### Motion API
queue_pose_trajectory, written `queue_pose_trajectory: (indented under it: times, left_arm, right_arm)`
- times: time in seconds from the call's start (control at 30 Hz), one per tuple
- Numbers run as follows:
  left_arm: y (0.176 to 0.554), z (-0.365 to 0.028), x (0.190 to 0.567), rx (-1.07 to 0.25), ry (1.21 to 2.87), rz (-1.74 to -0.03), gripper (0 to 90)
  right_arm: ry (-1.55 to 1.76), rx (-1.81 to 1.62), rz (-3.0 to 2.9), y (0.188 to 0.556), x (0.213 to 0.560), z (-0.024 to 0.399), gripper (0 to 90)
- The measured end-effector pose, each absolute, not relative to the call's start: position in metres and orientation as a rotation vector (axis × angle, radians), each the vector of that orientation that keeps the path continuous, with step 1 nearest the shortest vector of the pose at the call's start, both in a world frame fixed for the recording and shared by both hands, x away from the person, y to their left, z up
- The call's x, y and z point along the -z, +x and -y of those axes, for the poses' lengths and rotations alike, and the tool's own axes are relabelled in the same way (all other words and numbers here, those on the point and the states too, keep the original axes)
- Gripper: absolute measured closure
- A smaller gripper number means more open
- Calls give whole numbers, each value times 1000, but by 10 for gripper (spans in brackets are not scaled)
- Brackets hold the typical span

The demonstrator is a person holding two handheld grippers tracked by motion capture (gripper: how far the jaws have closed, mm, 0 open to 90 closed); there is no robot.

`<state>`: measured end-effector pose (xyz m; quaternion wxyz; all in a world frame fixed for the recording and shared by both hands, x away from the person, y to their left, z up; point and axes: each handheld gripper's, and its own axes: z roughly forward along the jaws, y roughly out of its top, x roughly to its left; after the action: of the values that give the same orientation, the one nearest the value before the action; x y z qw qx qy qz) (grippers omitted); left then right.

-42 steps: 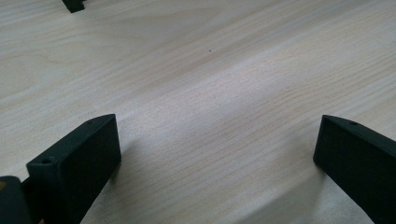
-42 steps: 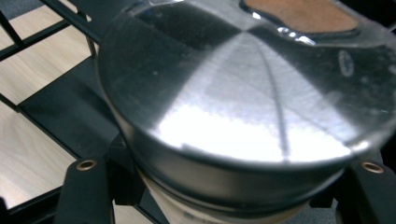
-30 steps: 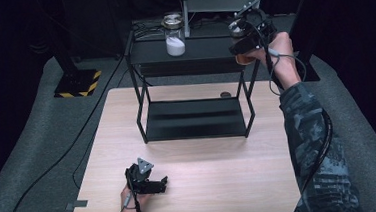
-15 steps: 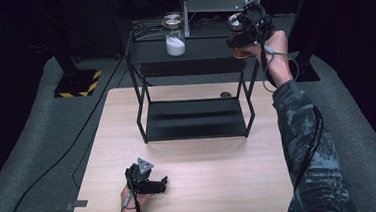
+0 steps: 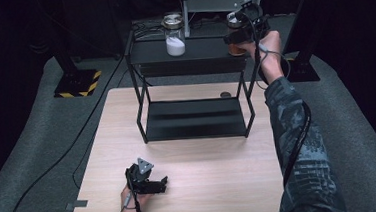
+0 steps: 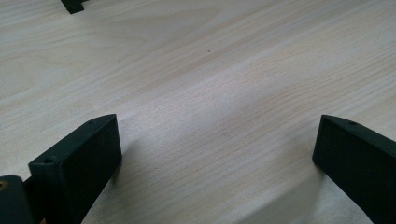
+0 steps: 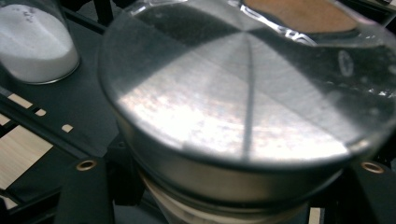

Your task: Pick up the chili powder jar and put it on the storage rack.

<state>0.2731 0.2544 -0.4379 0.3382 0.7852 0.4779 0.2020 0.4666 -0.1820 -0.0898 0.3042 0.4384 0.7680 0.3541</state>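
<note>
Nearest to where the person sits, the left hand-held gripper (image 5: 148,180) lies low over the pale wooden worktop (image 5: 206,185), its two black jaws spread wide with nothing but bare wood grain between them. Beyond it, in the middle of the worktop, stands a black metal rack (image 5: 194,120), its lower shelf bare. Farther off, on the rack's top shelf (image 5: 197,52), a glass jar of white powder (image 5: 174,34) stands upright toward the left. At the far right corner of that same shelf the right hand-held gripper (image 5: 238,32) reaches out on a stretched arm, its jaws closed from either side just under the metal lid (image 7: 243,107) of a second jar (image 5: 235,36), this one holding something brownish. That jar stands upright, its long axis vertical, and looks to sit at or just above the shelf top; I cannot tell whether its base is touching. The jar lies directly in the right jaws' grip, well apart from the left hand, so whatever comes next, a settling down and letting go by my guess, falls to the right hand alone.
</note>
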Motion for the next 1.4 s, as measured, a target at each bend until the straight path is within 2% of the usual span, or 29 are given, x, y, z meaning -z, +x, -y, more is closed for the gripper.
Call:
queue_pose_trajectory:
  times: [0.63, 1.4]
  left_arm:
    - [273, -254, 438, -526, 2045, -1245, 7]
    - [273, -255, 438, -525, 2045, -1245, 7]
  right_arm:
    - [1243, -1007, -2016, 490, 105, 188, 309]
    - [1245, -1082, -2001, 491, 115, 194, 308]
